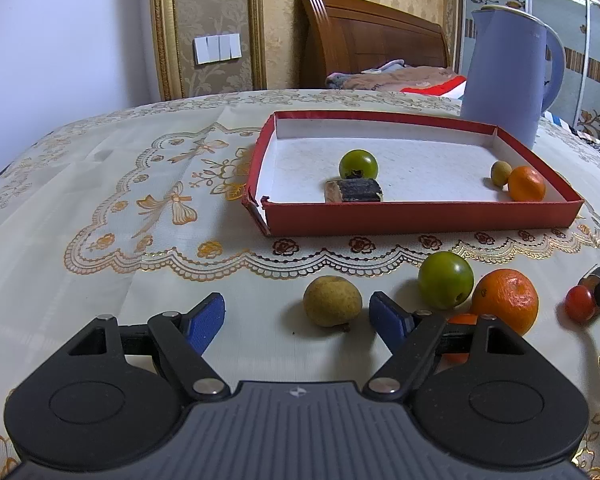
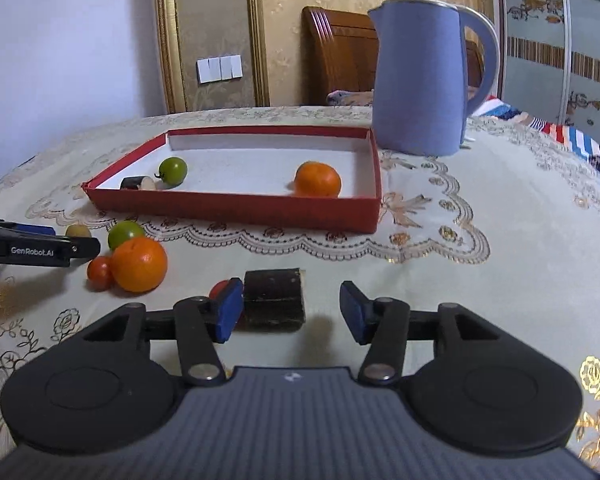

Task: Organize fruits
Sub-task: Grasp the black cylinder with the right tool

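A red tray [image 1: 420,216] with a white floor holds a green fruit [image 1: 358,164], a dark sugarcane piece [image 1: 354,191], a small yellow fruit [image 1: 501,173] and an orange [image 1: 526,183]. My left gripper [image 1: 298,318] is open low over the table, with a yellow-brown fruit [image 1: 332,301] just ahead between its fingertips. Beside it lie a green fruit [image 1: 445,280], an orange [image 1: 505,300] and a red tomato [image 1: 579,303]. My right gripper [image 2: 292,308] is open around a dark sugarcane piece [image 2: 275,298] on the table; a red tomato [image 2: 219,288] peeks behind its left finger.
A blue kettle [image 2: 420,76] stands behind the tray's right corner. The table has a cream lace cloth [image 1: 140,200]. The left gripper shows at the left edge of the right wrist view [image 2: 40,246]. A bed and a wardrobe stand behind the table.
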### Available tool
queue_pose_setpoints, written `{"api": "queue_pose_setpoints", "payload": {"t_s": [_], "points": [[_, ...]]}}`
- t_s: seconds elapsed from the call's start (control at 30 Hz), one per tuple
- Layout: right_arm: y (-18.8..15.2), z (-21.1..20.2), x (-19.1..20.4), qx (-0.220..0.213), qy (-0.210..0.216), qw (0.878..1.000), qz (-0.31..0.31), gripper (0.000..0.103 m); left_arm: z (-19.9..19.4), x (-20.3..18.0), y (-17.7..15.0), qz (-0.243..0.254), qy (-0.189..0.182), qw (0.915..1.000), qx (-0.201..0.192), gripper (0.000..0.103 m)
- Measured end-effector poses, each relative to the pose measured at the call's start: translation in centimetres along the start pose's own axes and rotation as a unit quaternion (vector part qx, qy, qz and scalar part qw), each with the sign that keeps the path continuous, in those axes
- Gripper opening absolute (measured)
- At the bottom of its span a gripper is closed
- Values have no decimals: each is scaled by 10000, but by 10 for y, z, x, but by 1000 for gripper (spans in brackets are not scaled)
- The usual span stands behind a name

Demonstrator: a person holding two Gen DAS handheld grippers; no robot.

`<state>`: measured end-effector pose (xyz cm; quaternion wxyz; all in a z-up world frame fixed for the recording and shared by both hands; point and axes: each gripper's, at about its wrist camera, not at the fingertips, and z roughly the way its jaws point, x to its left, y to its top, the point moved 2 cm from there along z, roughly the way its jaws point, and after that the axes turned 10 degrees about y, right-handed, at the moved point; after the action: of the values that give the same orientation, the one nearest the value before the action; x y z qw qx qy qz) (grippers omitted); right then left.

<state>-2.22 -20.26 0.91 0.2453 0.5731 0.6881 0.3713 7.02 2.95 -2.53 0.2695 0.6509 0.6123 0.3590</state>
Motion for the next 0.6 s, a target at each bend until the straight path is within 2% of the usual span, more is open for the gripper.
{"api": "queue_pose_setpoints", "payload": {"t_s": [0.2, 0.23, 0.3, 0.47, 0.53, 0.6], "points": [[6, 9, 6, -62, -255, 9994, -232, 48, 0, -1, 1, -38, 12, 10000, 7, 80], [7, 9, 3, -53, -209, 9997, -121, 40, 0, -1, 1, -44, 6, 10000, 5, 80], [6, 7, -2, -28, -77, 9999, 61, 30, 0, 0, 1, -46, 0, 10000, 5, 79], [-1, 1, 5, 4, -172, 9996, -212, 30, -1, -1, 1, -13, -3, 10000, -19, 78], [-3, -2, 3, 5, -220, 9997, -124, 37, -1, -1, 1, -11, -1, 10000, -20, 78], [-4, -3, -1, -1, -168, 9998, -44, 37, -1, -1, 1, -16, -5, 10000, -19, 78]]}}
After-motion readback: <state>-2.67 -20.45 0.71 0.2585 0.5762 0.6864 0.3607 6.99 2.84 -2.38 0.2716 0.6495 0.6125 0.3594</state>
